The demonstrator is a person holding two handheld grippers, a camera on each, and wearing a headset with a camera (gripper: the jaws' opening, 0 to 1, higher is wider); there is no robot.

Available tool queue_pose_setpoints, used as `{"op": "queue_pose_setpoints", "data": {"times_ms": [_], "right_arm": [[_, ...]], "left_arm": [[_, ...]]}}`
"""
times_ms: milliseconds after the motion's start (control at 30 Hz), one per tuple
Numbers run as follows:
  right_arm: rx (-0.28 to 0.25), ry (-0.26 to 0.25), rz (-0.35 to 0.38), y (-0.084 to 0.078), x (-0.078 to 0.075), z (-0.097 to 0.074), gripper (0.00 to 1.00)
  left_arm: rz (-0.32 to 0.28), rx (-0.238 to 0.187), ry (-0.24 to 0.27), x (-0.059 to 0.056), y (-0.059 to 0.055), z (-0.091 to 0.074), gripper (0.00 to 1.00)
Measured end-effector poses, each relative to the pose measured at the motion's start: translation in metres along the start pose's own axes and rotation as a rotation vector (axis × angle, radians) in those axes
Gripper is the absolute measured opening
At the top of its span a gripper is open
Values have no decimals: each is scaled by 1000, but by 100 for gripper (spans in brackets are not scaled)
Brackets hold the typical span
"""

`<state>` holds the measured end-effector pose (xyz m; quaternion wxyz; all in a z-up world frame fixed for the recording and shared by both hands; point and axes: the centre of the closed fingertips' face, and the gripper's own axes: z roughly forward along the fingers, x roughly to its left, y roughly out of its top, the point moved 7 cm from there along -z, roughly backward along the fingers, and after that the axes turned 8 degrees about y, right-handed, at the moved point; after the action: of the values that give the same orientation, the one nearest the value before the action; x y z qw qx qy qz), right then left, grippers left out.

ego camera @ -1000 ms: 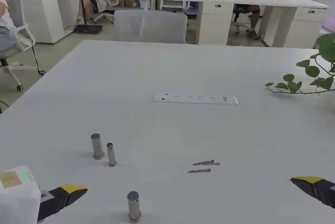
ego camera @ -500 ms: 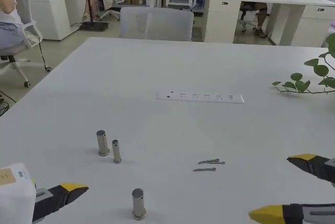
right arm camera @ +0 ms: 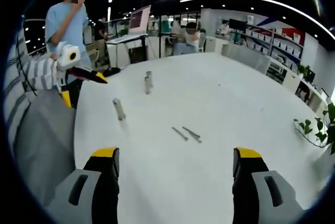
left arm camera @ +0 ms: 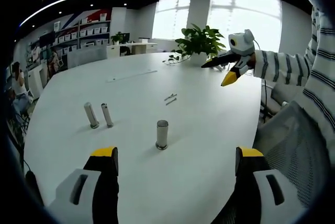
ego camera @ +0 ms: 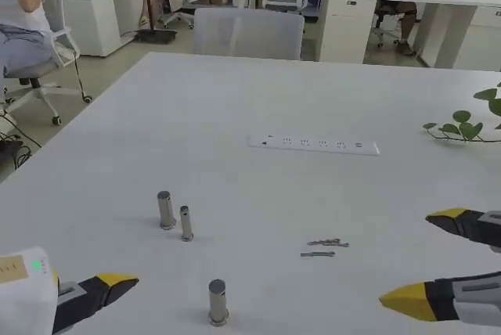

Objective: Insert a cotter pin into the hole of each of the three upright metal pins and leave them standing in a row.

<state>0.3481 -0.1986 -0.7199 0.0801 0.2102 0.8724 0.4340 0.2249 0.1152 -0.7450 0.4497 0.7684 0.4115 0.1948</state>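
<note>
Here, in the head view, a white table (ego camera: 235, 116) carries two metal pins (ego camera: 165, 210) standing close together left of centre, with a third metal pin (ego camera: 218, 302) upright and alone nearer the person. Two cotter pins (ego camera: 329, 243) lie flat side by side to the right, well apart from all three. A power strip (ego camera: 313, 145) sits further back and a plant (ego camera: 466, 124) trails in at the right edge. One yellow-tipped jaw of the left gripper (ego camera: 117, 280) shows at bottom left. The right gripper (ego camera: 415, 261) has come in from the right: a second ago only one jaw tip showed, and now both jaws reach over the table, spread wide and empty, near the cotter pins. The pins themselves have not moved; the picture shifted with the head. In the left gripper view, its jaws stand wide and hold nothing, with the third metal pin (left arm camera: 162, 134) straight ahead between them, and the right gripper (left arm camera: 230, 69) hanging above the far side. In the right gripper view, its jaws are likewise wide and empty, and the cotter pins (right arm camera: 187, 133) lie just ahead on the table. Nothing looks inserted yet; judging by the approach, the first cotter pin is about to be picked up.
</note>
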Motion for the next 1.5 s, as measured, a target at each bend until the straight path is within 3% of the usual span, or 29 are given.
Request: {"op": "queue_pose_setpoints", "data": {"times_ms": [100, 433, 867, 1500], "right_arm": [[19, 19, -25, 3, -4, 4, 91], [80, 75, -97, 17, -21, 22, 90], [120, 121, -127, 20, -36, 43, 85], [135, 169, -149, 29, -50, 72, 70]], "left_arm": [[-14, 7, 10, 0, -2, -1, 99], [-42, 14, 15, -3, -8, -3, 99], [-73, 28, 20, -5, -15, -5, 99], [-90, 39, 54, -2, -18, -10, 99]]}}
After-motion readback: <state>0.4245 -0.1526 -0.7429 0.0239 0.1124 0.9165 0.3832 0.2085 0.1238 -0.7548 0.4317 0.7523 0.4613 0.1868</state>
